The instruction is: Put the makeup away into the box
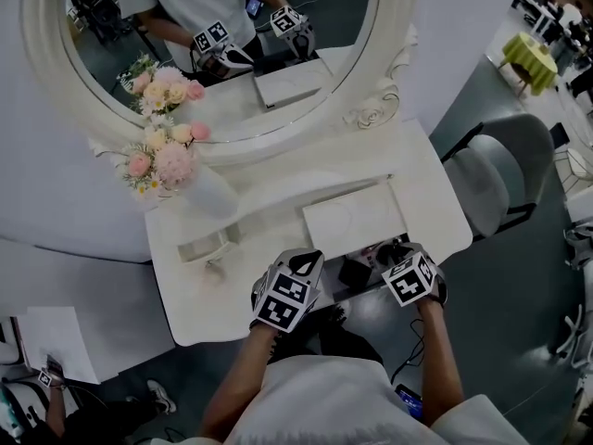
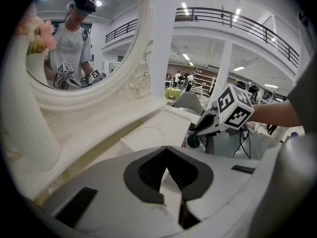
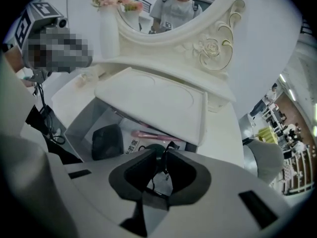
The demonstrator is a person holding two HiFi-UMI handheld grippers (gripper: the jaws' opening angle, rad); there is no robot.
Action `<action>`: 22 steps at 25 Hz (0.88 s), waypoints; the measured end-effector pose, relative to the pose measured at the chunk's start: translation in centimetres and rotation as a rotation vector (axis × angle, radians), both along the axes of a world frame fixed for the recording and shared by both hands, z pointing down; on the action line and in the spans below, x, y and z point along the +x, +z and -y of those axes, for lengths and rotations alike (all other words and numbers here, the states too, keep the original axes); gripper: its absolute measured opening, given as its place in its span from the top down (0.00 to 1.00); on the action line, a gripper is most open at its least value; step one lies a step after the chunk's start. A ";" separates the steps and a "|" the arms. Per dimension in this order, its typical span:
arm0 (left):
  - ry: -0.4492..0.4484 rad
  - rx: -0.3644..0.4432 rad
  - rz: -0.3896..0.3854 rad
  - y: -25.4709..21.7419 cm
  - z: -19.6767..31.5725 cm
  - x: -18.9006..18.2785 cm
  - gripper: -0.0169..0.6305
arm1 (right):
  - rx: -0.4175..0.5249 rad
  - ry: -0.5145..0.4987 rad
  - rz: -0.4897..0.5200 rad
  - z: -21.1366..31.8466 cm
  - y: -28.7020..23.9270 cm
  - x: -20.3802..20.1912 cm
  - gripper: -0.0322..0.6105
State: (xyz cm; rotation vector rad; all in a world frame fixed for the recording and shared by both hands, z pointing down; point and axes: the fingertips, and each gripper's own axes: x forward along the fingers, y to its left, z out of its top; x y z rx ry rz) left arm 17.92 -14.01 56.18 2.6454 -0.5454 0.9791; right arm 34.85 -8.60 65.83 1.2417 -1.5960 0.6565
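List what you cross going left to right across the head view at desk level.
flower vase → left gripper → black case → right gripper → grey chair. The white box lid is left out because it spans the stretch from one gripper to the other.

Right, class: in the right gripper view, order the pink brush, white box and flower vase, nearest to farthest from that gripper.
1. Pink brush: in the drawer, just beyond the right gripper.
2. White box: higher up, behind the drawer.
3. Flower vase: far back, left.
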 end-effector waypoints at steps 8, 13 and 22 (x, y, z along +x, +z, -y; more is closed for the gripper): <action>-0.019 0.003 -0.007 -0.3 -0.5 -2.3 0.95 | 0.025 0.050 0.011 -0.3 -1.4 -0.3 0.78; -0.049 0.011 -0.004 -0.7 -0.9 -5.1 0.95 | 0.083 0.036 0.038 0.4 -3.4 -3.2 0.78; -0.193 0.029 0.000 -0.8 -0.9 -14.8 0.95 | 0.157 -0.132 0.124 3.4 -7.0 -16.7 0.78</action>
